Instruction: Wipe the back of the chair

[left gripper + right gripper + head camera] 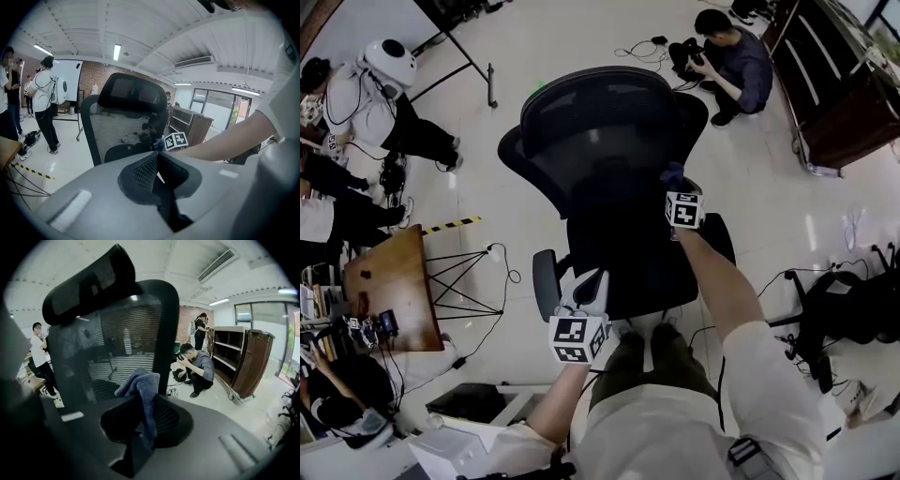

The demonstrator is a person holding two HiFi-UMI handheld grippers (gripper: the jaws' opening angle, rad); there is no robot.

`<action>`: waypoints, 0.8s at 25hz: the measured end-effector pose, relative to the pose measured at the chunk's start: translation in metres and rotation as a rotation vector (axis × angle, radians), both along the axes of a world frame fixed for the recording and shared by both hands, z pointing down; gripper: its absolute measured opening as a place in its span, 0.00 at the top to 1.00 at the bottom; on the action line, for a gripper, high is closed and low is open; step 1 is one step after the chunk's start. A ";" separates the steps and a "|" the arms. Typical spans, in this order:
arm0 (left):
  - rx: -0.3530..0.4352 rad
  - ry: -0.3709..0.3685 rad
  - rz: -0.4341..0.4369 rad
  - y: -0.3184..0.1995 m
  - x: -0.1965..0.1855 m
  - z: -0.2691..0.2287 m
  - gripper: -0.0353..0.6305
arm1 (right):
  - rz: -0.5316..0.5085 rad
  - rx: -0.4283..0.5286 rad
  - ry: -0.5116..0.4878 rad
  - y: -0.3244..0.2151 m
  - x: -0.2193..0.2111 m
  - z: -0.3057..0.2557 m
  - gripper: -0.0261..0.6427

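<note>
Closest to us on the left, our left tongs (587, 281) hang just beside the black padded armrest (545, 281). They are pressed together on nothing, with only a sliver of light showing between the pads in the left gripper view.

Straight ahead, the black mesh-backed office chair (600, 122) stands on the pale tiled floor (516, 47). Its seat (619, 258) is toward us, and the tall curved backrest (126, 333) and headrest (89, 282) rise beyond it.

To the right, our right tongs (676, 183) are clenched on a bunched blue-grey cloth (143, 385), which droops limply over them near the backrest's right frame. We cannot tell whether it touches the mesh.

We judge the cloth to be light and soft, so a firm pinch on a thick fold suits it, leaving a loose flap to drag across the surface.

The mesh probably gives under pressure, while the rim around it looks stiff, so strokes want moderate force.

Such a chair may swivel or roll when pushed. We think the armrest or the frame edge is the sound place for the free tongs to steady it.
</note>
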State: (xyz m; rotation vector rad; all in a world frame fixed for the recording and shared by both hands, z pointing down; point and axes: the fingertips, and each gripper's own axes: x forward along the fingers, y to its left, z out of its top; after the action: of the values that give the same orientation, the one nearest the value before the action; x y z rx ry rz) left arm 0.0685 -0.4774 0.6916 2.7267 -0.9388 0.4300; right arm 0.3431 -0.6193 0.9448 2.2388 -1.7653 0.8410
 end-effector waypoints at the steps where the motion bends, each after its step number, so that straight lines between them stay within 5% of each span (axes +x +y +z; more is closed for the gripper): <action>1: 0.007 0.001 -0.004 0.001 -0.001 -0.002 0.82 | -0.034 0.011 -0.005 -0.002 -0.021 0.001 0.89; 9: 0.076 -0.049 -0.137 -0.020 -0.046 0.010 0.82 | -0.410 -0.072 -0.066 -0.077 -0.253 0.100 0.89; 13: 0.050 -0.105 -0.210 -0.007 -0.113 0.081 0.82 | -0.415 -0.076 -0.118 -0.110 -0.335 0.170 0.89; 16: 0.010 -0.087 -0.245 -0.013 -0.142 0.109 0.82 | -0.379 -0.093 -0.123 -0.127 -0.335 0.183 0.89; 20: -0.042 -0.053 -0.229 -0.045 -0.135 0.085 0.82 | -0.241 -0.147 -0.117 -0.127 -0.242 0.167 0.89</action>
State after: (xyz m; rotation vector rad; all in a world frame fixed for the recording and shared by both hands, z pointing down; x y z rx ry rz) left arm -0.0662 -0.5219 0.7766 2.5423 -1.2242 0.4743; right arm 0.1015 -0.7467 1.1115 1.8745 -1.9070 1.0280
